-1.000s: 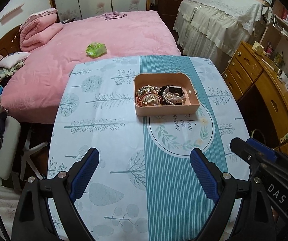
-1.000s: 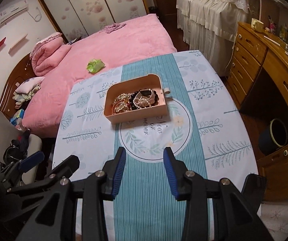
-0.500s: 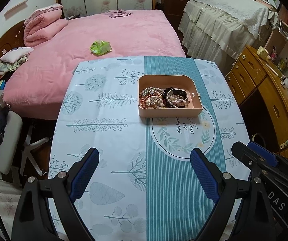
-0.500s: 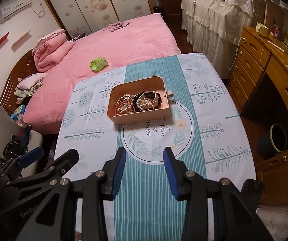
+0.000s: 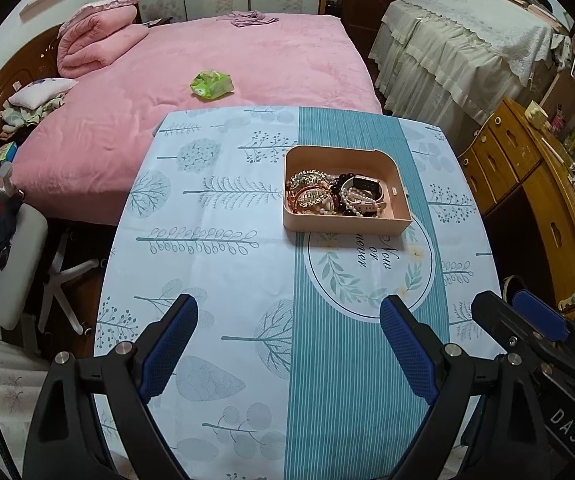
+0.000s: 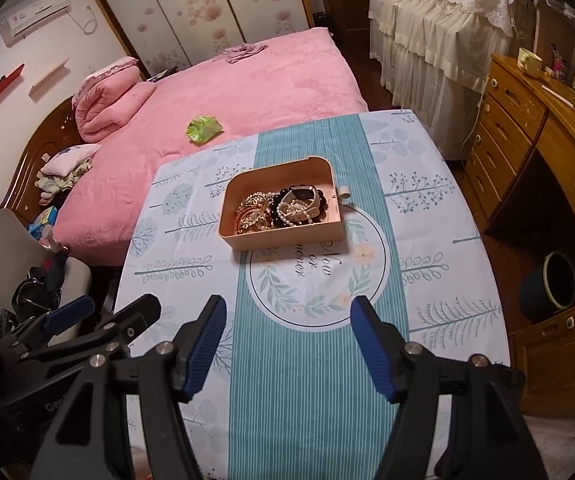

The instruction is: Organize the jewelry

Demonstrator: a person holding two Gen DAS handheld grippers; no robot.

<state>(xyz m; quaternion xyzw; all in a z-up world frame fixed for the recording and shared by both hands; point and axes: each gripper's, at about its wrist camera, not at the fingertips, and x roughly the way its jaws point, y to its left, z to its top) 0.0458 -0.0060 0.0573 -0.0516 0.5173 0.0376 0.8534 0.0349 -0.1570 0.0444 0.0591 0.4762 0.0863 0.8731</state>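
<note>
Table (image 5: 215,264): one, in a tree-print cloth.
Tray (image 5: 401,184): one pink tray, far centre of the table.
My grippers: two; left gripper (image 5: 289,340) and right gripper (image 6: 285,338) both spread wide, empty.
Jewelry (image 5: 333,196): one tangled heap inside the tray; pieces uncountable.

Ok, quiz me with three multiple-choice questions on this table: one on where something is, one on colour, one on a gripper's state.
1. The pink rectangular plastic tray sits on:
A. the teal striped runner
B. the bed
C. the desk

2. The crumpled packet on the pink bed is:
A. red
B. green
C. black

3. The right hand-held gripper is:
A. shut on beads
B. shut, empty
C. open, empty

Answers: 1 A, the tray rests on the stripes. 2 B, it is bright green. 3 C, its blue pads stand apart with only cloth between.
</note>
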